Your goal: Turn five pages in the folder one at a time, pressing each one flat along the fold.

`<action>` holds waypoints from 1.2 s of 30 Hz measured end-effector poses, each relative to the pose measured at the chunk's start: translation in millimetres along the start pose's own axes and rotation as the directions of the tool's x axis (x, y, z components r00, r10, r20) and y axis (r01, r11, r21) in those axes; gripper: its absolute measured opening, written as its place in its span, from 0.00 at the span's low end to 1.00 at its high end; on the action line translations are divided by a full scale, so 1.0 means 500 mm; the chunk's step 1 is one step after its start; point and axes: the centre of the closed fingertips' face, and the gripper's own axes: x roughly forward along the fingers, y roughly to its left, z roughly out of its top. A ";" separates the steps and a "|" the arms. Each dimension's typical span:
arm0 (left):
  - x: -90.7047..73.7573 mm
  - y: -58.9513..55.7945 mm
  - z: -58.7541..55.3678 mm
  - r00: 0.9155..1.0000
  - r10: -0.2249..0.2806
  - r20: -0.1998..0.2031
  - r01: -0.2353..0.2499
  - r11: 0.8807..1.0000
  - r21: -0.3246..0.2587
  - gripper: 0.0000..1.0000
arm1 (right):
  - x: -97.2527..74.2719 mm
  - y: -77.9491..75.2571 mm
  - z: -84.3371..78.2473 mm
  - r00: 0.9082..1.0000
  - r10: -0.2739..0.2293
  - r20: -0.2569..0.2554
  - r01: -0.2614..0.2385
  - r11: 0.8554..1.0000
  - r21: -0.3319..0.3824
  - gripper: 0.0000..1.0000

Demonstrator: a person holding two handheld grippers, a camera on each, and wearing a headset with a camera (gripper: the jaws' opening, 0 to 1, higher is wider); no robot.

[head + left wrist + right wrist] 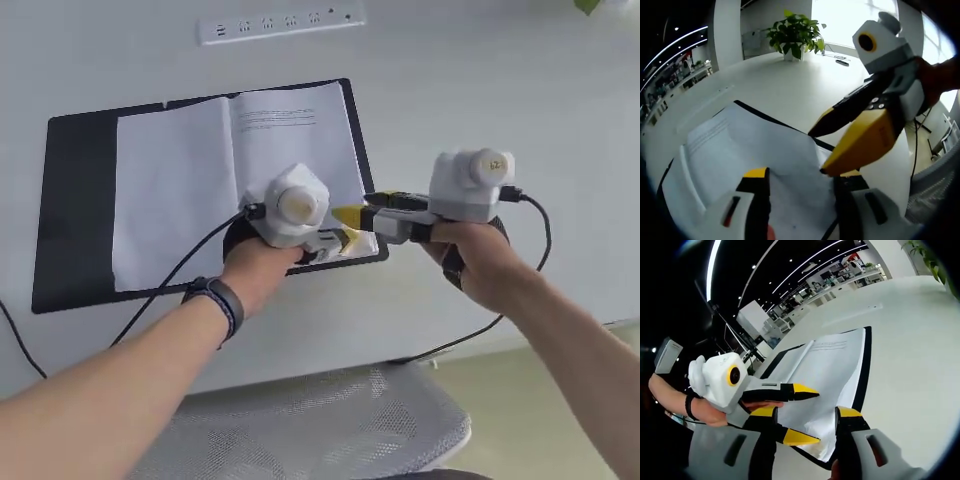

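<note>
1. The open black folder (75, 200) lies flat on the white surface (500, 90). White paper pages are spread on both sides of its fold, and the printed right-hand page (290, 130) is down.
2. I judge the step in hand is catching that page's lower outer corner, at the folder's near right corner, to start a turn. I cannot tell how many of the 5 turns are done.
3. My left hand-held gripper (800, 177) sits over the folder's near right corner with its jaws spread, tips just above the sheet, gripping nothing.
4. My right hand-held gripper (807, 412) reaches in from beyond the folder's right edge and points toward the fold, jaws also spread. The page corner lies between its yellow tips, a little raised off the folder. I cannot tell whether either tip touches the paper.
5. The next move calls for closing the right jaws on 1 sheet only. I would then carry it across the fold to the folder's left side and run the left jaws down along the fold.
</note>
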 end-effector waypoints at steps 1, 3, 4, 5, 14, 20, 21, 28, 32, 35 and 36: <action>0.000 0.000 0.000 1.000 0.000 0.000 0.000 1.000 0.000 0.51 | 0.001 0.000 -0.001 1.000 0.002 -0.001 -0.002 1.000 0.004 0.44; 0.000 0.000 0.000 1.000 -0.001 0.001 0.001 1.000 -0.002 0.51 | 0.001 0.001 -0.004 1.000 0.004 -0.005 -0.004 1.000 0.007 0.42; 0.000 0.000 0.000 1.000 -0.001 0.001 0.001 1.000 -0.001 0.51 | 0.001 0.001 -0.005 1.000 0.005 -0.005 -0.005 1.000 0.010 0.41; 0.000 0.000 0.000 1.000 -0.001 0.000 0.001 1.000 -0.001 0.51 | 0.001 -0.001 -0.007 1.000 0.009 -0.004 -0.009 1.000 0.020 0.40; 0.000 0.001 0.002 1.000 -0.004 0.002 0.004 1.000 -0.012 0.50 | 0.003 -0.036 0.004 0.998 0.035 0.049 -0.042 0.988 0.148 0.17; 0.000 0.000 0.002 1.000 -0.009 -0.001 0.009 1.000 -0.015 0.51 | 0.005 -0.043 0.008 0.998 0.020 0.065 -0.031 0.983 0.179 0.03; 0.000 -0.001 0.002 1.000 -0.011 -0.002 0.011 1.000 -0.015 0.51 | 0.005 -0.043 0.009 0.998 0.019 0.068 -0.031 0.983 0.182 0.02; 0.001 -0.003 0.001 1.000 -0.017 -0.007 0.017 1.000 -0.014 0.53 | 0.005 -0.039 0.010 0.997 0.030 0.077 -0.045 0.980 0.196 0.02; 0.000 -0.003 0.001 1.000 -0.021 -0.007 0.021 1.000 -0.012 0.53 | 0.013 -0.045 0.007 0.997 0.045 0.068 -0.058 0.975 0.214 0.07; 0.000 -0.003 0.001 1.000 -0.024 -0.010 0.024 1.000 -0.009 0.53 | 0.017 -0.047 0.006 0.998 0.043 0.051 -0.053 0.979 0.195 0.06; 0.000 -0.003 0.001 1.000 -0.024 -0.010 0.024 1.000 -0.010 0.53 | 0.018 -0.045 0.007 0.998 0.044 0.050 -0.053 0.980 0.193 0.06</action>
